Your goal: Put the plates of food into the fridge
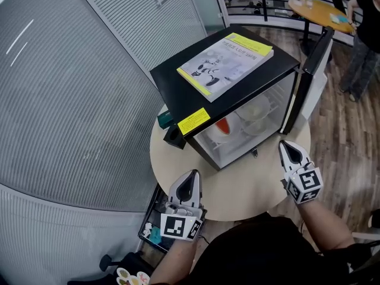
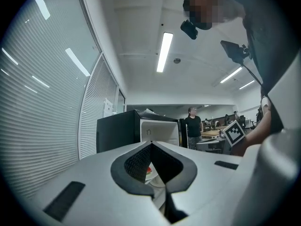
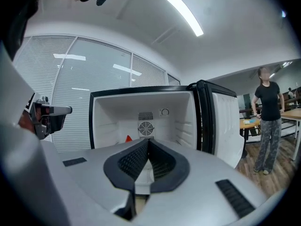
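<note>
Left gripper (image 1: 193, 174) first: its white jaws are pinched together at the tips with nothing between them, and it points level over the near-left edge of the round beige table (image 1: 237, 192). Over to the right gripper (image 1: 288, 144): jaws closed too, and empty. It hovers at the table's right side, just in front of the open mouth of the small black mini fridge (image 1: 178, 79).

And there are the plates, inside the white compartment. A white plate carrying a red-orange piece of food (image 1: 224, 128) sits toward the left. A second white plate (image 1: 255, 110) lies beside it to the right, and what it holds is too pale to make out. Both lie ahead of the claws and apart from them; neither gripper touches a plate.

In the right gripper view the cavity is straight ahead past the closed tips, and the red food peeks just over the left jaw.

The fridge's black-edged door (image 1: 313, 64) stands swung open to the right. A yellow-and-white book (image 1: 228, 61) lies flat on the fridge's top, and a yellow label (image 1: 194, 121) is stuck on its front edge. Beyond, a person in a dark top (image 3: 268, 121) stands on the wooden floor (image 1: 338, 135).
</note>
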The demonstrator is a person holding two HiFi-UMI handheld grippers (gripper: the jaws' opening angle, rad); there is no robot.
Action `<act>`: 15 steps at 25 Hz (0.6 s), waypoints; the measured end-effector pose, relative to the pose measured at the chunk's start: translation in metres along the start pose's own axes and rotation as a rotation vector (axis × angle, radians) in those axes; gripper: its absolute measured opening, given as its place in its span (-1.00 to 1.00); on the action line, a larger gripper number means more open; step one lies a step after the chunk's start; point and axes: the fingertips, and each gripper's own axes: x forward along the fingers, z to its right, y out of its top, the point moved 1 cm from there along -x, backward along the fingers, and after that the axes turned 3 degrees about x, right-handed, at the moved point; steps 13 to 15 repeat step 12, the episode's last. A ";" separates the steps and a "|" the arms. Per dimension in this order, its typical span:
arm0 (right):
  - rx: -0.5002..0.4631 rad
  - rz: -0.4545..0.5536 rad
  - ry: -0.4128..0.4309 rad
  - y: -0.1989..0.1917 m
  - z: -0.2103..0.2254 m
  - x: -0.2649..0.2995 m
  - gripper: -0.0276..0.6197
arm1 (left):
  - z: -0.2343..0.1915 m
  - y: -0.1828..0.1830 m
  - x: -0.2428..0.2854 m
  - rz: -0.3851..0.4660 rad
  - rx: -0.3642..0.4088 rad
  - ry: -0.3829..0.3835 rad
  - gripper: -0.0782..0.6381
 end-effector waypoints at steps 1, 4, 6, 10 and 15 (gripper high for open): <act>0.000 0.004 -0.003 0.001 -0.001 -0.001 -0.89 | 0.001 0.001 0.000 0.001 0.001 -0.005 -0.78; 0.002 0.012 -0.011 0.003 -0.003 -0.002 -0.89 | 0.000 0.004 -0.001 0.011 0.005 -0.013 -0.78; -0.001 0.015 -0.016 0.005 -0.008 -0.005 -0.89 | -0.001 0.006 -0.004 0.020 0.003 -0.016 -0.78; -0.014 0.015 -0.024 0.007 -0.019 -0.011 -0.89 | -0.002 0.009 -0.005 0.040 0.000 -0.038 -0.78; -0.019 0.013 -0.030 0.007 -0.024 -0.013 -0.89 | -0.001 0.010 -0.005 0.051 0.004 -0.057 -0.78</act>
